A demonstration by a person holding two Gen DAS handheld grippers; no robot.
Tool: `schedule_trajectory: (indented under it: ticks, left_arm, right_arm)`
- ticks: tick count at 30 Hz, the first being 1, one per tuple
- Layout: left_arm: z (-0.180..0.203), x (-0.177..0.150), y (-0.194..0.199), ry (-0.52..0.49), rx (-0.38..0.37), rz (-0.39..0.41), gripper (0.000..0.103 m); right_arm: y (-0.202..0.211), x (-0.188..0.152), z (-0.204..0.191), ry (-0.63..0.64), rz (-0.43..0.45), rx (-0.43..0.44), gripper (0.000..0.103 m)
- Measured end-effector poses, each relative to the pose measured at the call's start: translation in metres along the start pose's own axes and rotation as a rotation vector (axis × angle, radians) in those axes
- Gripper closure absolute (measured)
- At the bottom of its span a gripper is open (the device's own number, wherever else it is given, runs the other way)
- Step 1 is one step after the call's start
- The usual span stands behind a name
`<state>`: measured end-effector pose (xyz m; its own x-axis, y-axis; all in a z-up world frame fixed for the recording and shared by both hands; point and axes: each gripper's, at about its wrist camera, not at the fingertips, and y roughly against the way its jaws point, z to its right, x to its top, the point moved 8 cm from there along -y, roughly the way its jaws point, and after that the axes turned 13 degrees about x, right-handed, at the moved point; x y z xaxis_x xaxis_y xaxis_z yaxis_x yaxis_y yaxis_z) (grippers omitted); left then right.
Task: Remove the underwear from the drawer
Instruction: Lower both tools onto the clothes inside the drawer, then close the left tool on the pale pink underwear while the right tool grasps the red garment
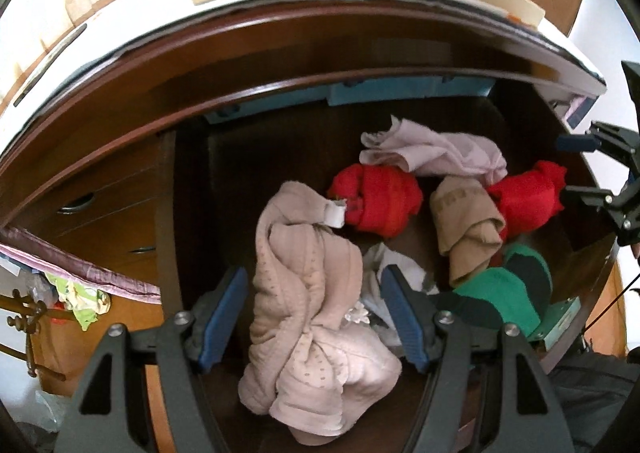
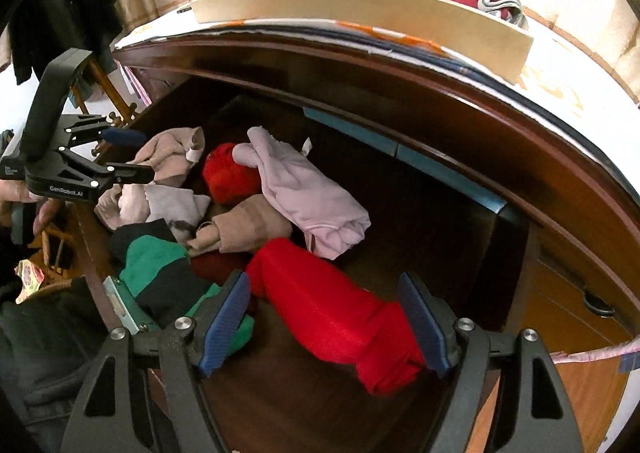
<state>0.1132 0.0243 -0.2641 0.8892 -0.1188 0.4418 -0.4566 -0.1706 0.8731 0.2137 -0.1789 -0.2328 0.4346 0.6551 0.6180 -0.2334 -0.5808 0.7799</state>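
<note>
**Both grippers hovering wide over the undies drawer**

Left gripper (image 1: pixel 316 317) was spread wide around a pale pink bundle (image 1: pixel 308 317) near the drawer's (image 1: pixel 192 181) front edge, pads not touching it. Right gripper (image 2: pixel 328 327) also gaped, straddling a red roll (image 2: pixel 336 313) without pinching. Further back sat another red piece (image 1: pixel 376 201), a beige one (image 1: pixel 464 229), and lilac underwear (image 1: pixel 436 153) by the back wall.
</note>
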Motion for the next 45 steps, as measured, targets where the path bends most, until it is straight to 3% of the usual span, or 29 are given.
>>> schedule_trajectory:
  ticks: [33,40,42,45]
  left_arm:
    - [0.039,0.002,-0.03,-0.208,0.073,-0.128,0.033]
    - [0.042,0.003,-0.027,-0.189,0.054,-0.102,0.044]
    - [0.042,0.003,-0.028,-0.194,0.074,-0.09,0.052]
    - [0.044,0.003,-0.029,-0.204,0.074,-0.084,0.053]
  right_arm:
    - [-0.048,-0.016,0.002,0.134,-0.229,-0.062,0.025]
    - [-0.057,-0.018,0.0,0.17,-0.279,-0.082,0.025]
    - [-0.061,-0.018,0.0,0.177,-0.296,-0.085,0.025]
    - [-0.067,-0.021,-0.001,0.185,-0.33,-0.093,0.025]
